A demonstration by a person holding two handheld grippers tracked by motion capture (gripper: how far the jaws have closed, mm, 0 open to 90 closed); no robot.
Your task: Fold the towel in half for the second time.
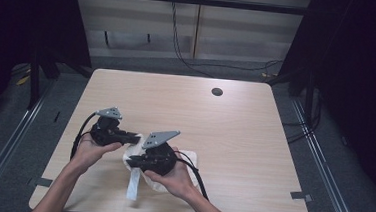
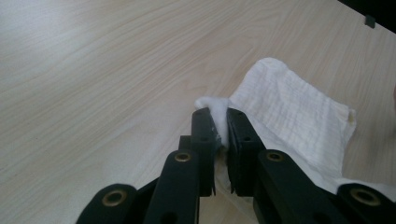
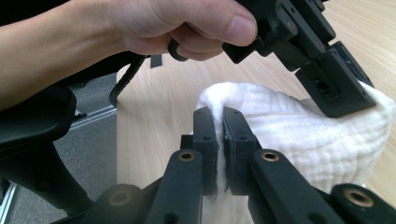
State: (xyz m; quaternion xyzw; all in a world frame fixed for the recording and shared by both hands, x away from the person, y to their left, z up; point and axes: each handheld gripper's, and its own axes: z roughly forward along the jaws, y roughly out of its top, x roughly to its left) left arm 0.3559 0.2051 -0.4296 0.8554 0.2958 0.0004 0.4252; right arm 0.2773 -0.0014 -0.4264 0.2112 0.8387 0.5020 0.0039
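High view, left side: left tool [image 1: 132, 138] sits at the near-left of the tabletop [image 1: 234, 134], held in the person's left hand [image 1: 88, 150], its nose pointing right toward the white cloth [image 1: 185, 158].
Left tool state: jaws nearly together, pinching a bunched edge of the white cloth between the pads, as the left gripper view shows [image 2: 219, 123].
Cloth position: on the near middle of the tabletop, mostly under and between the two tools; one narrow strip trails toward the near edge.
Cloth axis: from the left tool it spreads away to the right, lying loosely flat beyond the pinched corner [image 2: 294, 112].
Right tool state: right tool [image 1: 134, 162], in the right hand [image 1: 176, 178], is also almost shut, with a raised fold of the cloth clamped between its pads [image 3: 219, 119].
Key relation: both tools grip the same left-hand end of the cloth, close beside each other, the left one slightly farther from the person; in my judgement the next move turns on drawing these two grips apart along the cloth's edge.
Nearer hand: about equal, both already on it.
Containers: none on the tabletop; a dark round hole [image 1: 217, 92] lies far right, well apart.
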